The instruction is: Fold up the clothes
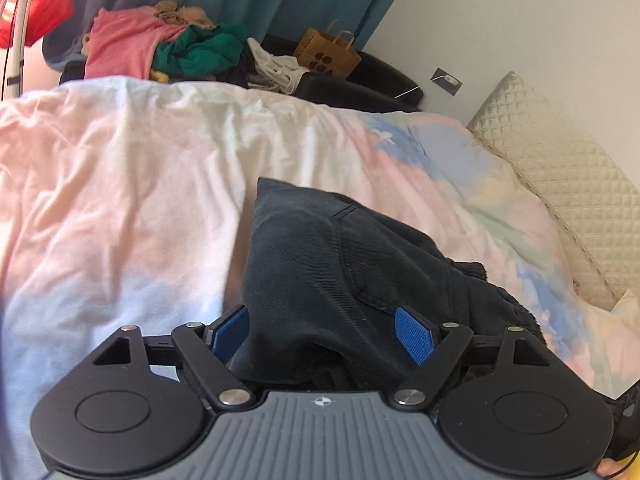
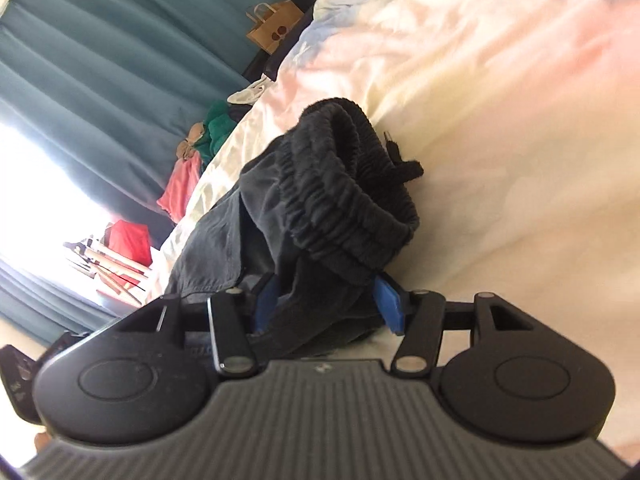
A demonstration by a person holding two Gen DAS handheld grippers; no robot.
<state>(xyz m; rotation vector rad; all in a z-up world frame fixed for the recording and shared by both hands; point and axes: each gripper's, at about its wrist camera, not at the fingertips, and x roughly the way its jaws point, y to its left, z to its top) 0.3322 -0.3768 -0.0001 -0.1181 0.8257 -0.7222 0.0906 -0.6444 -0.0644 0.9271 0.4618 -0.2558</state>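
Note:
Dark navy shorts [image 1: 320,264] with an elastic waistband [image 2: 344,196] lie bunched on a pastel tie-dye duvet [image 1: 120,184]. My left gripper [image 1: 322,332] has its blue pads [image 1: 414,334] wide apart, with the shorts' fabric lying between them; the pads do not pinch it. My right gripper [image 2: 326,304] is rolled sideways; its blue pads [image 2: 388,306] also stand apart with the waistband end of the shorts [image 2: 280,216] bunched between them. Whether either pad presses the cloth is hidden by the folds.
A pile of pink and green clothes [image 1: 160,48] sits beyond the far edge of the bed, with a brown paper bag [image 1: 326,54] on a black seat. A quilted cream pillow [image 1: 560,184] lies at the right. Teal curtains [image 2: 100,60] hang behind.

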